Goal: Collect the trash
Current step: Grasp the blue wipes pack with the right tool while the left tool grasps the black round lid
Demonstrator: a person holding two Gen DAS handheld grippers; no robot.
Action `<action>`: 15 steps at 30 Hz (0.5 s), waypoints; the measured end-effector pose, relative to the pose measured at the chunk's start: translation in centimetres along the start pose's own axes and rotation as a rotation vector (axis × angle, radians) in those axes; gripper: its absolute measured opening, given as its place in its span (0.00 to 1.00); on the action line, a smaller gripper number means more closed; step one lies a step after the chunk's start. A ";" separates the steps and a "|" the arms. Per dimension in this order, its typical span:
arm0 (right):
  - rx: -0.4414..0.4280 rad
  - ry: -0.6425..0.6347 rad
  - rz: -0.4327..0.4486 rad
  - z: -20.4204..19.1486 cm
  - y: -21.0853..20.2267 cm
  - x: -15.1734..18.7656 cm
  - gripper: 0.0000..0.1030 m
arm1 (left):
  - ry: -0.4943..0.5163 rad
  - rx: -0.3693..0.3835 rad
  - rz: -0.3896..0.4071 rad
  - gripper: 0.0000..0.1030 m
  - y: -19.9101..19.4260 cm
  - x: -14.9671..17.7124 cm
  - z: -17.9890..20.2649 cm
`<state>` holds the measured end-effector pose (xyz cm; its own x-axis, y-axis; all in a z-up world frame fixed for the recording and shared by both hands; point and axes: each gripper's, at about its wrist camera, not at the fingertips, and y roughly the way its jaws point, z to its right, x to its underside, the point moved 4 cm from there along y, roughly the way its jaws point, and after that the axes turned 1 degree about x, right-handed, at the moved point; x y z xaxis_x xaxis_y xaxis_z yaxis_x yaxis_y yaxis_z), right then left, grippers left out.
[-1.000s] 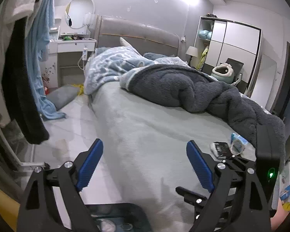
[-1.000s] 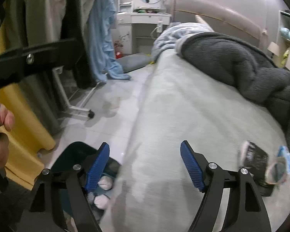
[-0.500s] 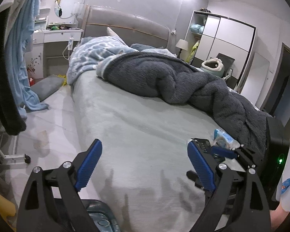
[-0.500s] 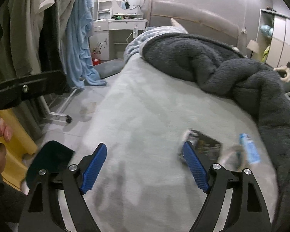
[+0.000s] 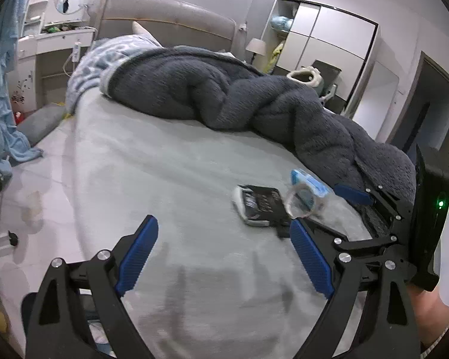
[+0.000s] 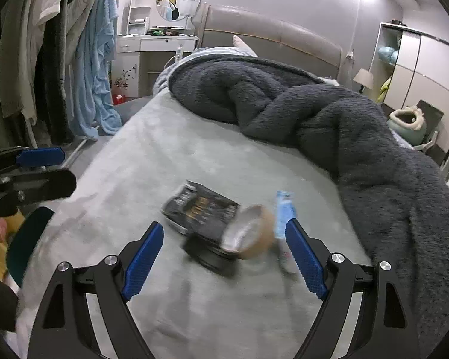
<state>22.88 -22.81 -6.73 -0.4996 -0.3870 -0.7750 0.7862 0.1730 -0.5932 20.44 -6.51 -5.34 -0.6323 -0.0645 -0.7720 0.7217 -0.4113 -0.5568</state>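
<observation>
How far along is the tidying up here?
Early on. Both the left gripper and the right gripper are open and hold nothing. On the bed three pieces are left: a black packet, a clear cup and a blue wrapper. The right gripper's fingers are nearest them.

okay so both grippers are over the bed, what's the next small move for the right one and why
Probably ease the right gripper forward and down onto the black packet. Its jaws are open and empty, and the packet lies loose on the bed sheet, just ahead between them.
</observation>
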 end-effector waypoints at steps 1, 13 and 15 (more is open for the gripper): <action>0.003 0.002 0.002 0.6 -0.1 0.3 0.82 | -0.004 0.008 -0.005 0.89 0.3 0.1 0.3; -0.016 -0.043 -0.049 4.6 1.9 2.3 0.74 | -0.041 0.118 -0.082 0.88 4.4 1.5 4.0; -0.020 -0.068 -0.054 4.8 2.3 2.4 0.64 | -0.040 0.132 -0.097 0.87 5.1 1.7 4.6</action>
<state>25.25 -27.72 -8.92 -0.5147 -0.4568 -0.7256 0.7512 0.1676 -0.6384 21.77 -12.89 -8.09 -0.7100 -0.0539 -0.7021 0.6150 -0.5331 -0.5810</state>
